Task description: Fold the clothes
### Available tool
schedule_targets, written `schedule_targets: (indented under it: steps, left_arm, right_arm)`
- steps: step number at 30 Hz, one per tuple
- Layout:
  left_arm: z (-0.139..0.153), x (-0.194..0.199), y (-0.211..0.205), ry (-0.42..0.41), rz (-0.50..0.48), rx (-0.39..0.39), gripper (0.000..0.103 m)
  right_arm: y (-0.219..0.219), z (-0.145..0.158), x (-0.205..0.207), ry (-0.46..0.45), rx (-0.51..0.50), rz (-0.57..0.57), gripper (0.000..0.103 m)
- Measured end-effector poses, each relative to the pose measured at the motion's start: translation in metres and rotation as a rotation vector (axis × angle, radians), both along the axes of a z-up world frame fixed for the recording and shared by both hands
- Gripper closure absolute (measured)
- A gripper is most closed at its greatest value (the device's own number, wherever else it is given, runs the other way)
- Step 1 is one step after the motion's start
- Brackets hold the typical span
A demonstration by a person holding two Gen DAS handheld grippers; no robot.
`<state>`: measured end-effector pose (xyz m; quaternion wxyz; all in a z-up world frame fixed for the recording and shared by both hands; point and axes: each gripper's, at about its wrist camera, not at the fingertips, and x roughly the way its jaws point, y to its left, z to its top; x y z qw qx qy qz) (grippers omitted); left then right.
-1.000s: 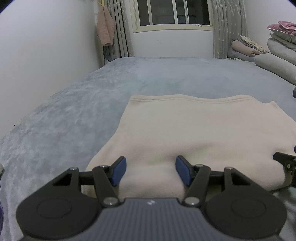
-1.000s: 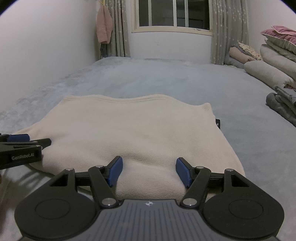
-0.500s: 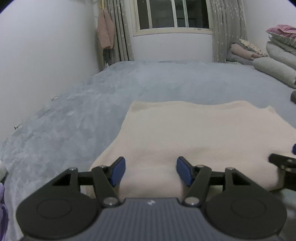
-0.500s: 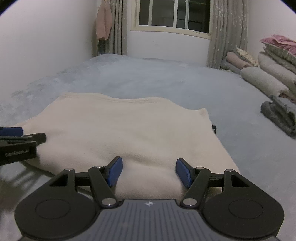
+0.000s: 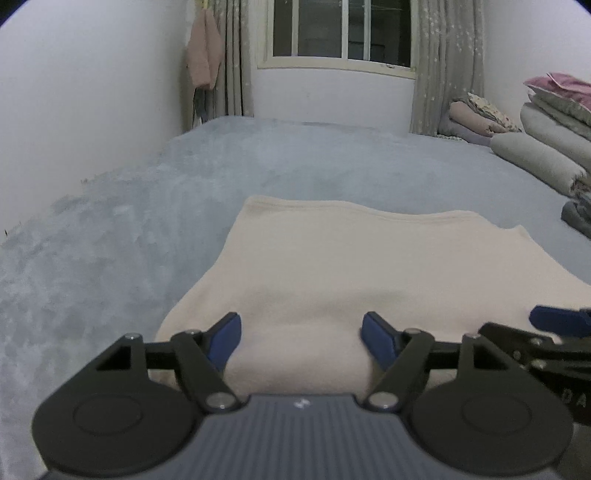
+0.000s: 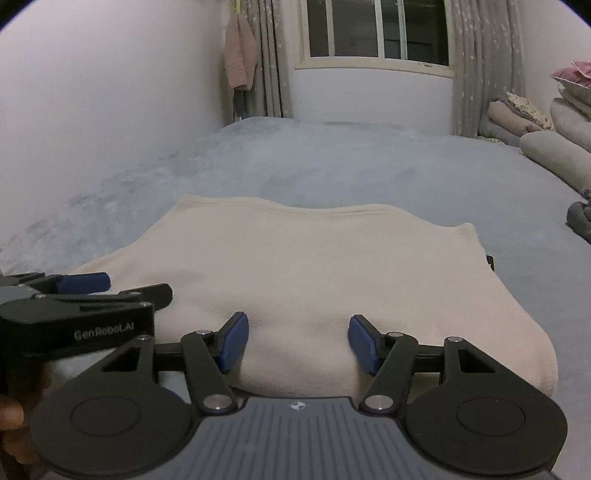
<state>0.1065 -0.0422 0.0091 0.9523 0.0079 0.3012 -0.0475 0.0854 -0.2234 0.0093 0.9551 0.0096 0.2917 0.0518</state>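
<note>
Two tools hover at the near edge of the cream garment (image 5: 369, 273) on the grey bed (image 5: 110, 229). From the left wrist, our left tool (image 5: 301, 338) is opening wider than a second ago, fabric between its pads but unpinched: we judge the fold released. From the right wrist, our right tool (image 6: 297, 341) is closing slightly, still spread, gripping nothing.

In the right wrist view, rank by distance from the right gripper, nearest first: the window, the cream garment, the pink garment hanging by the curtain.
From the right gripper:
1. Cream garment, directly under and ahead of the jaws.
2. Pink hanging garment, far left, by the curtain.
3. Window, back wall, centre; only slightly beyond the pink garment.
</note>
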Motion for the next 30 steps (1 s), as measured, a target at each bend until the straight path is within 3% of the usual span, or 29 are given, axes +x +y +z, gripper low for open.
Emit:
schedule_targets:
  steps: [12, 18, 30]
  left_arm:
    - [0.0, 0.004, 0.009, 0.006, -0.012, 0.002, 0.03]
    - [0.001, 0.003, 0.005, 0.003, -0.01, 0.019, 0.03]
    - [0.002, 0.005, 0.009, 0.007, -0.012, 0.009, 0.03]
  right_arm:
    - [-0.025, 0.003, -0.004, 0.042, 0.027, -0.014, 0.043]
    - [-0.018, 0.003, -0.006, 0.038, -0.025, -0.02, 0.042]
    - [-0.022, 0.003, -0.003, 0.041, -0.029, -0.018, 0.042]
